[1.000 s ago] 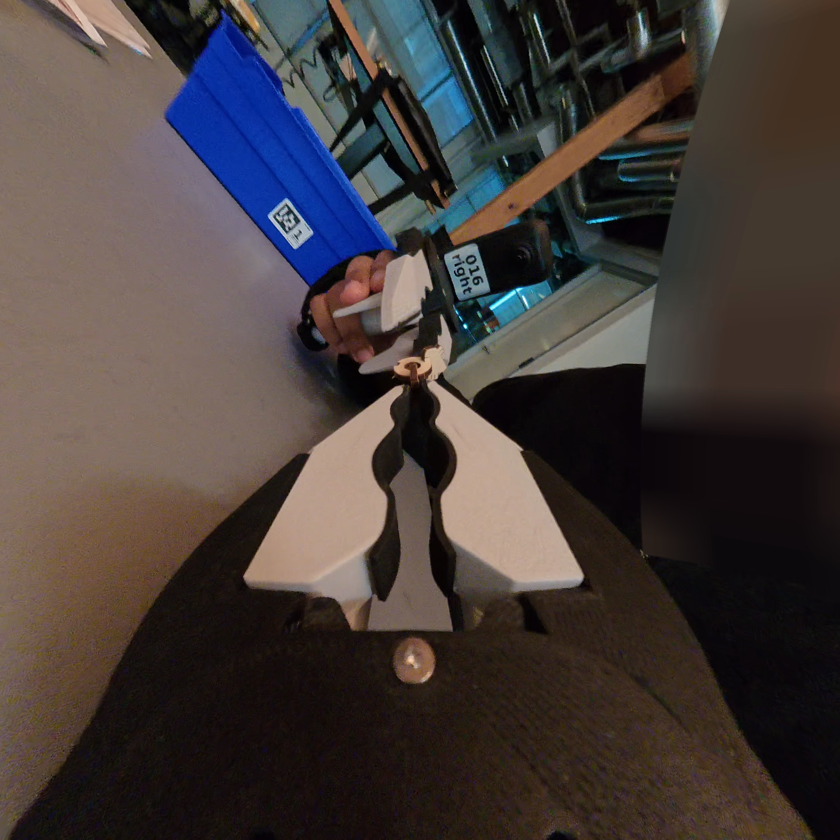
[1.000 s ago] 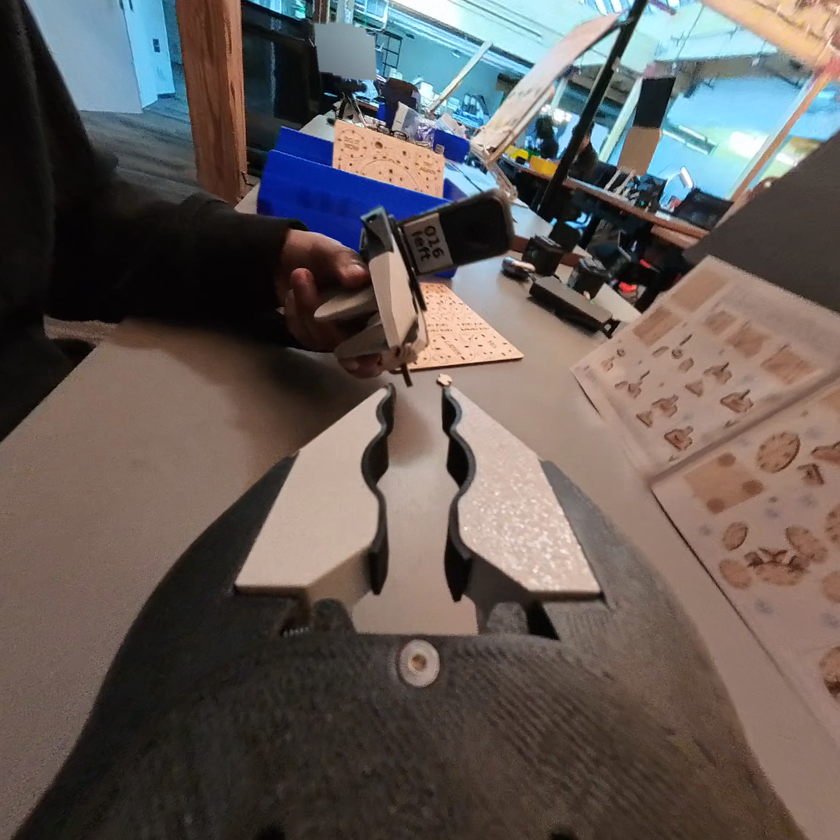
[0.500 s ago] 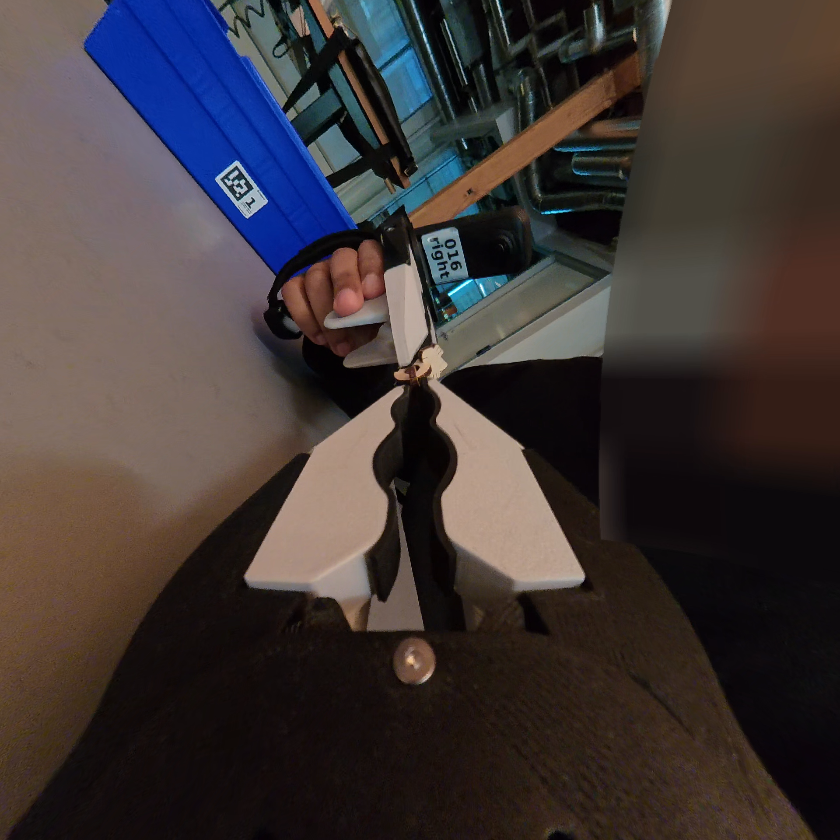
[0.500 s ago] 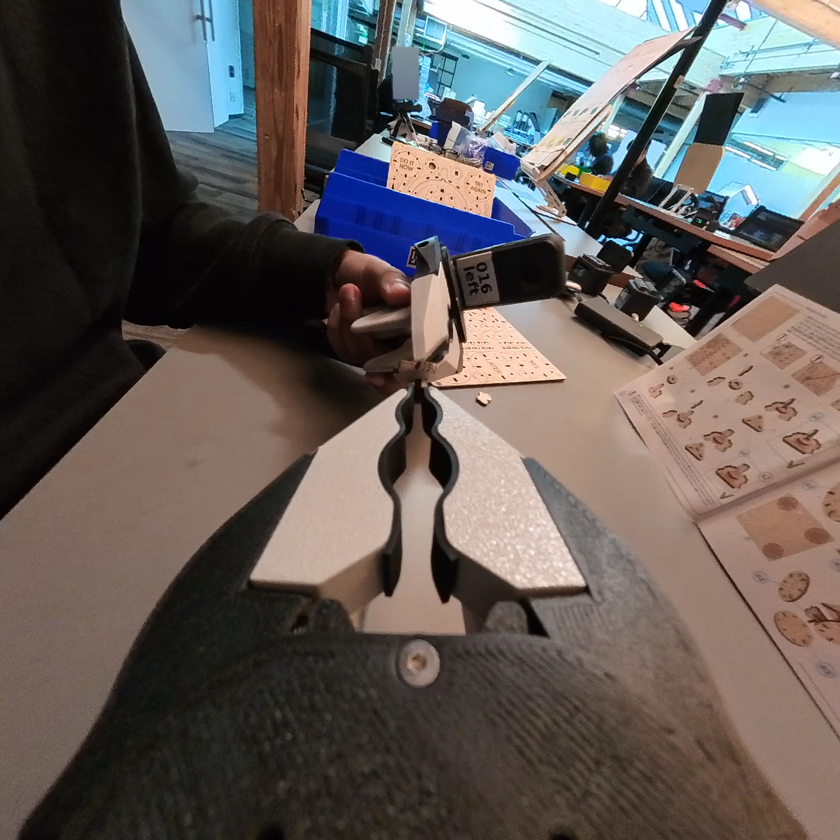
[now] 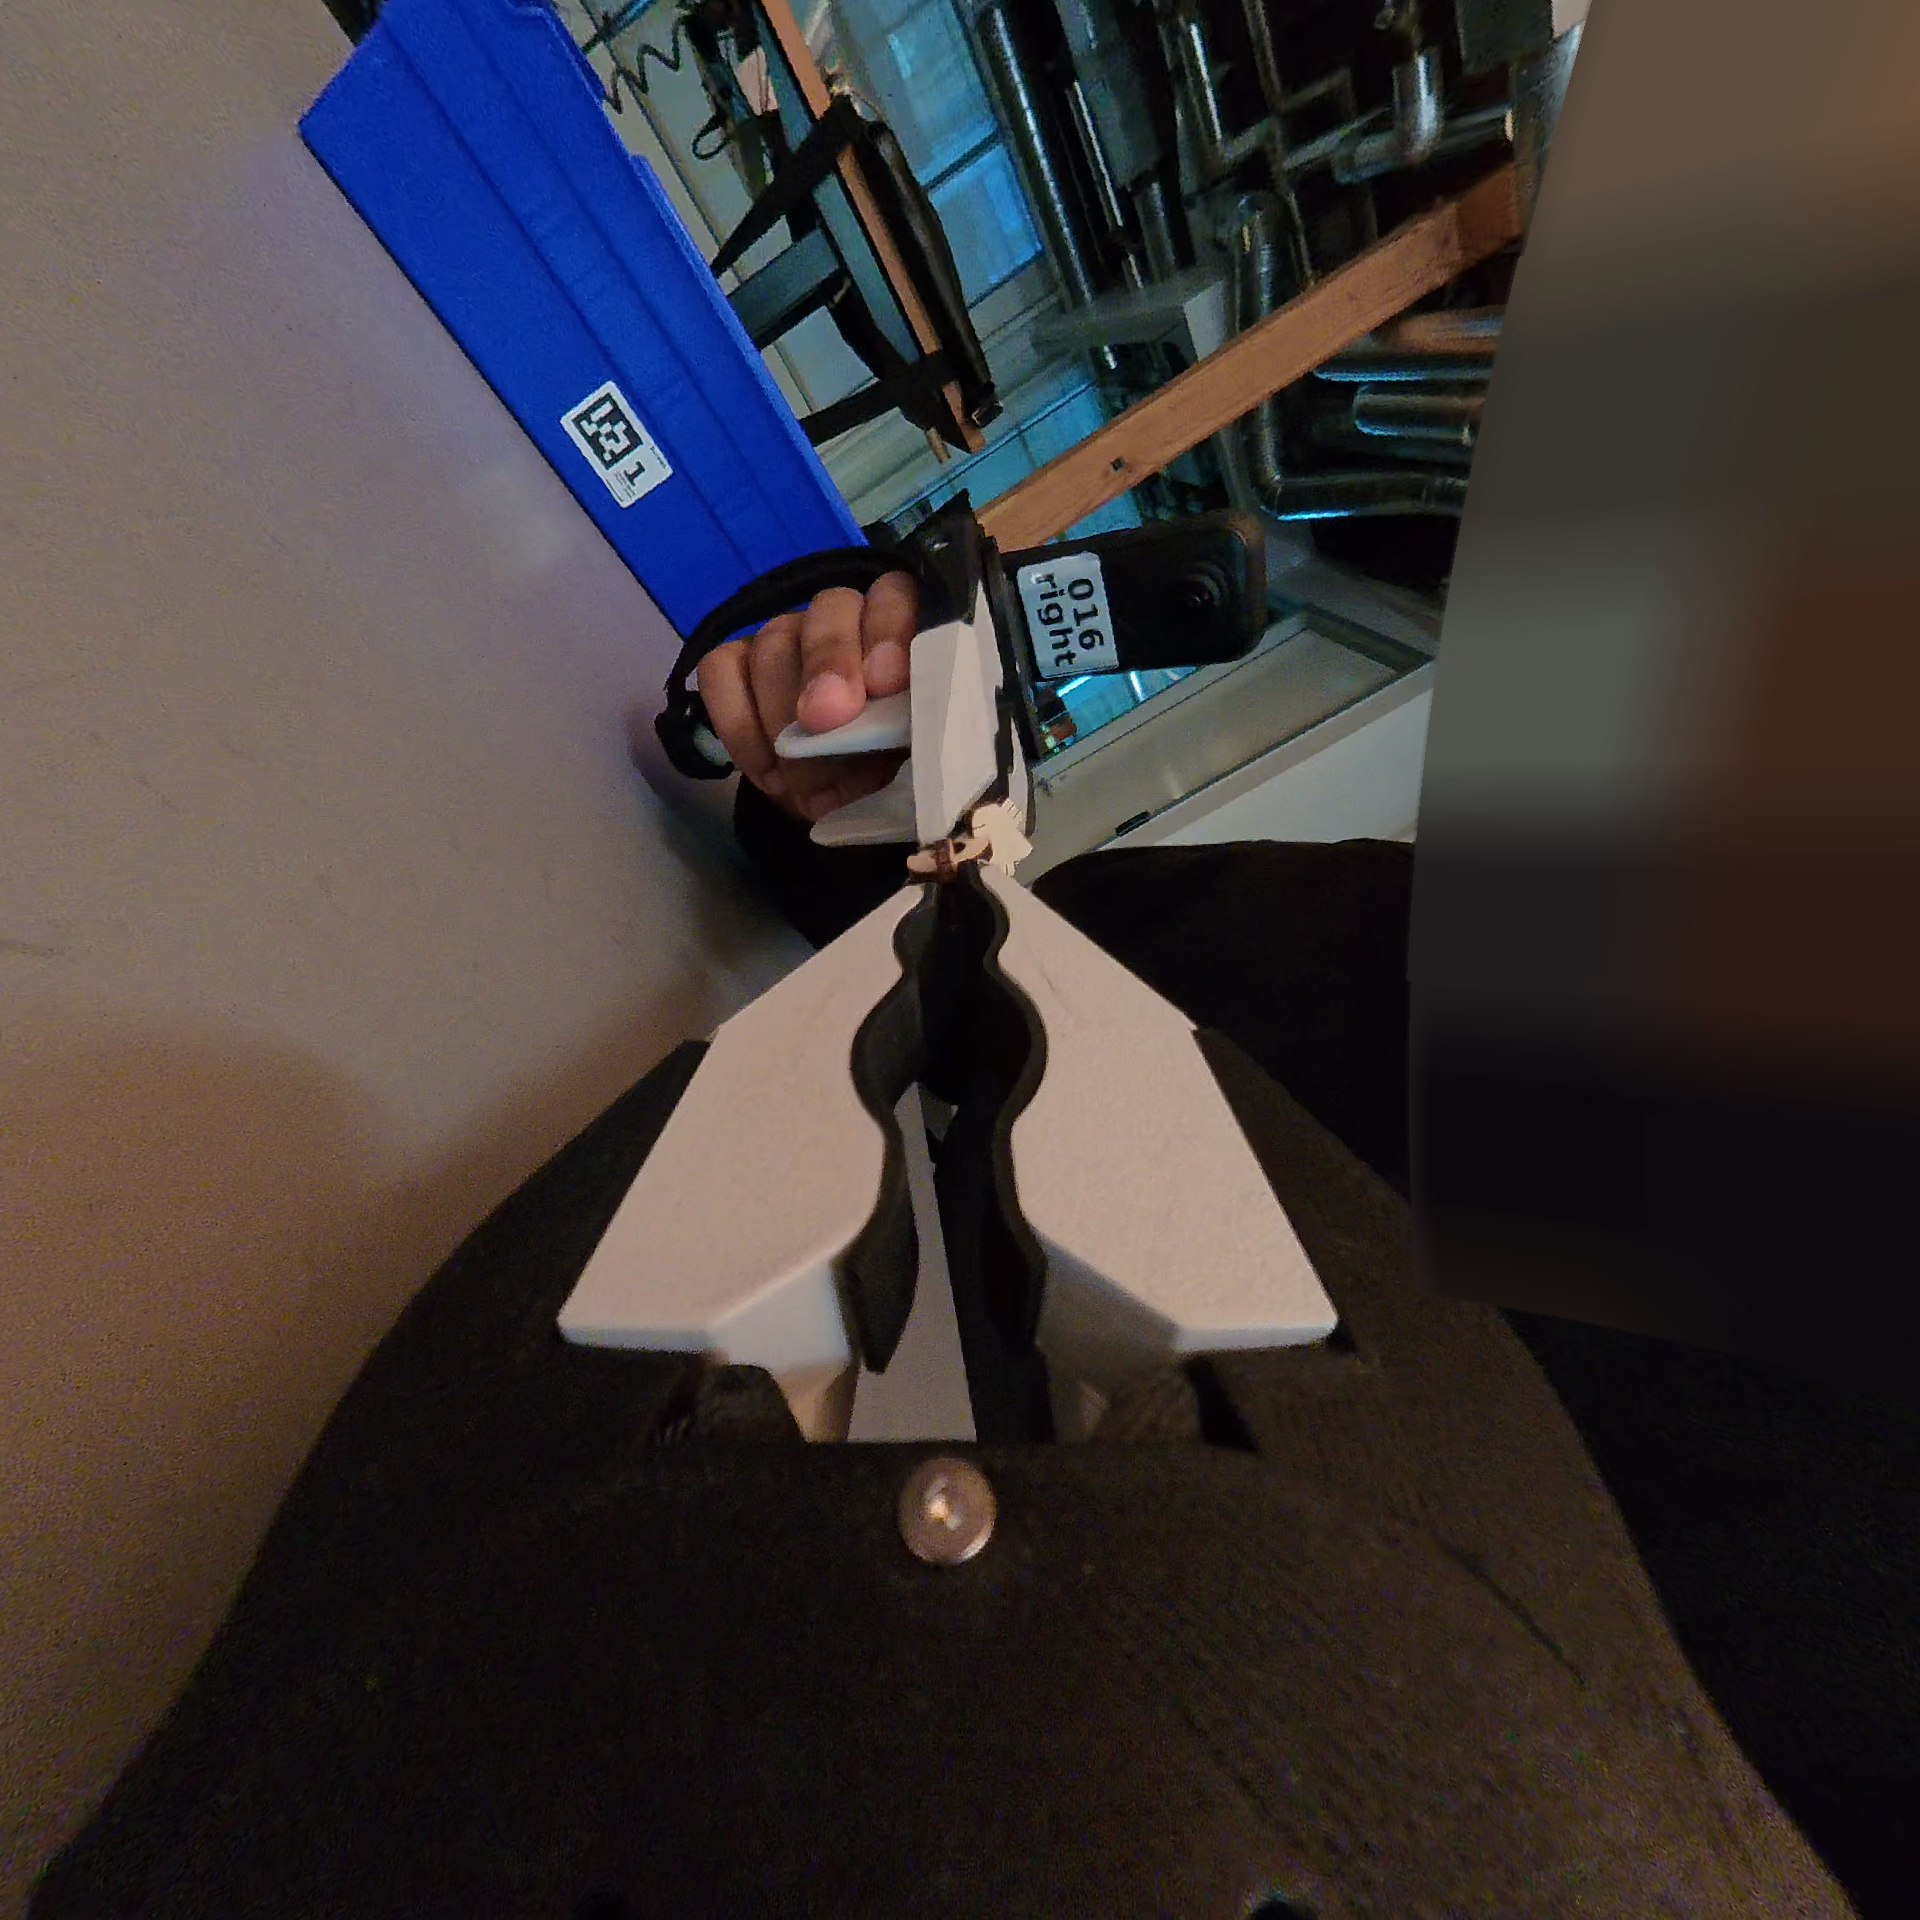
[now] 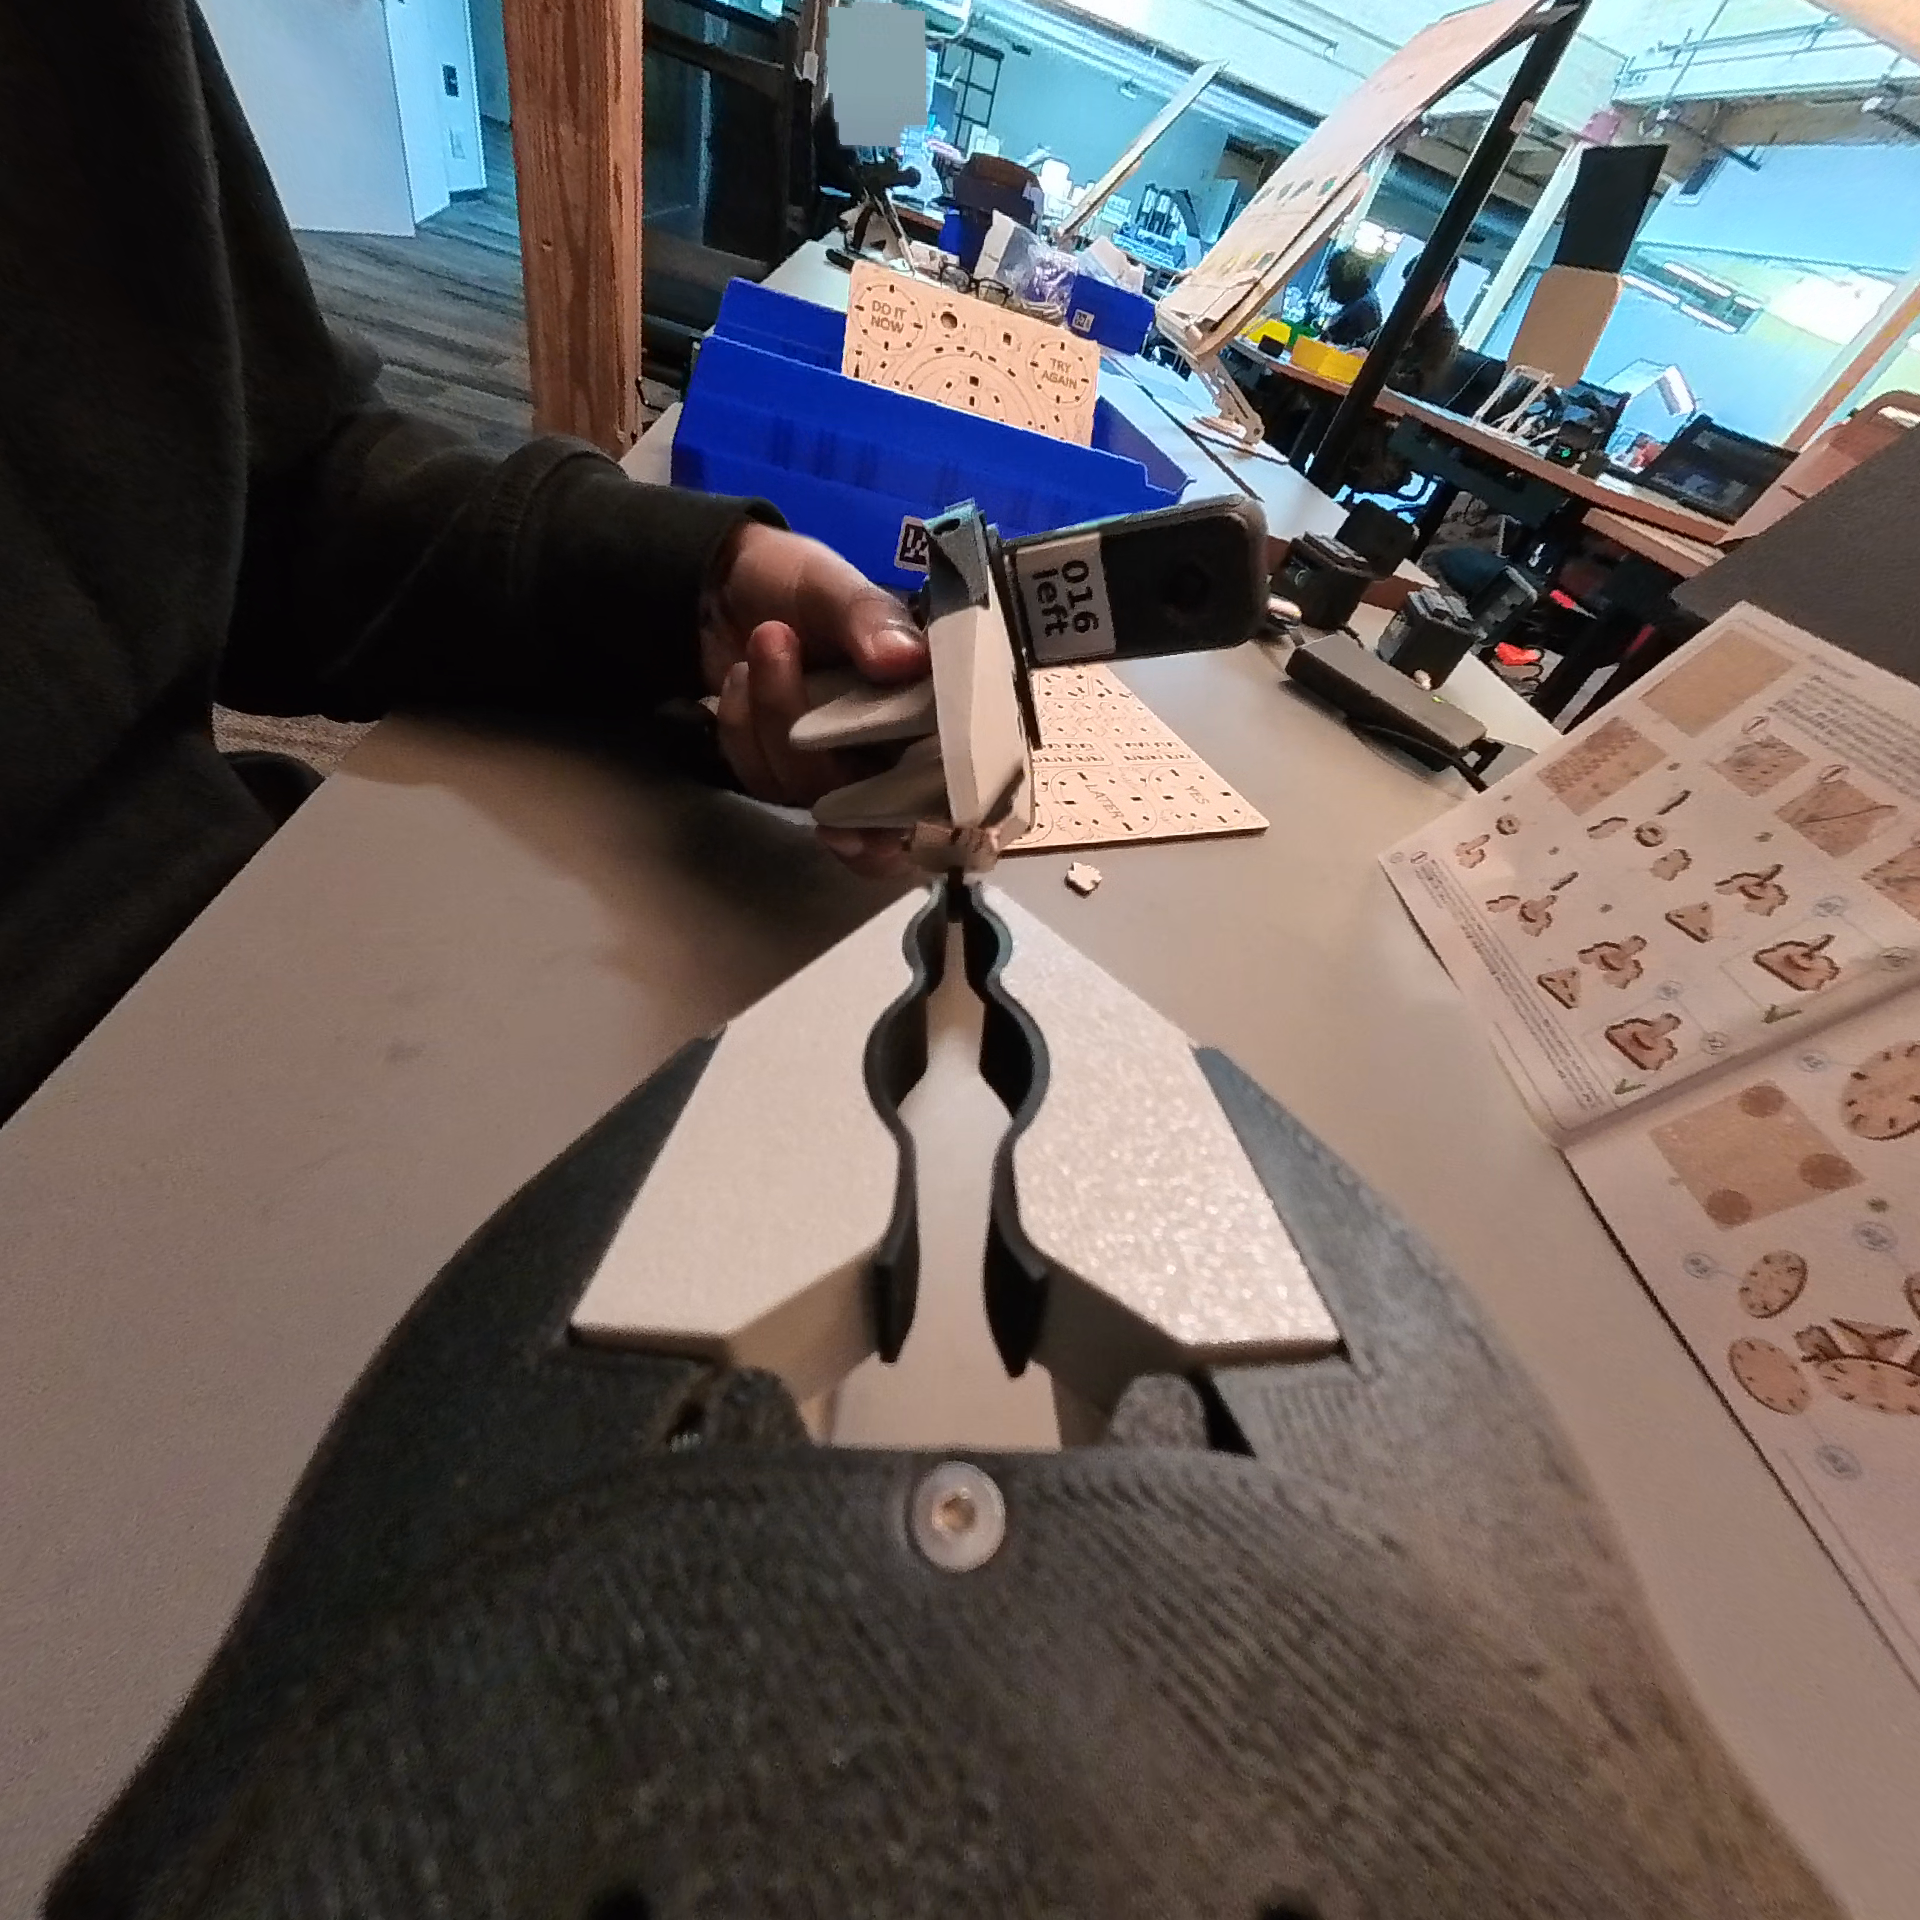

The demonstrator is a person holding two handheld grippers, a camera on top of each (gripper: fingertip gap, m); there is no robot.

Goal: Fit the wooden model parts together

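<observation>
Fingertips of the left gripper (image 5: 948,883) pinch a small pale wooden puzzle piece (image 5: 938,860), meeting the right gripper (image 5: 971,831), which grips a pale toothed wooden piece (image 5: 1006,831) beside a blue plastic bin (image 5: 582,343). From the right wrist, the right gripper's fingers (image 6: 920,940) are closed on something thin I cannot make out; both grippers meet above the grey tabletop (image 6: 416,935), near a loose wooden bit (image 6: 1084,878) and a flat laser-cut plywood sheet (image 6: 1143,769).

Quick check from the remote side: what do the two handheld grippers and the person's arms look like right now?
Each gripper, left and right, has pale grey wedge-shaped fingers lined with wavy black pads, set in a dark textured body with a silver screw. Each carries a black camera bearing a white label, plus flat grey trigger paddles. A black wrist strap loops from the right one. The left arm wears a dark sleeve.
</observation>
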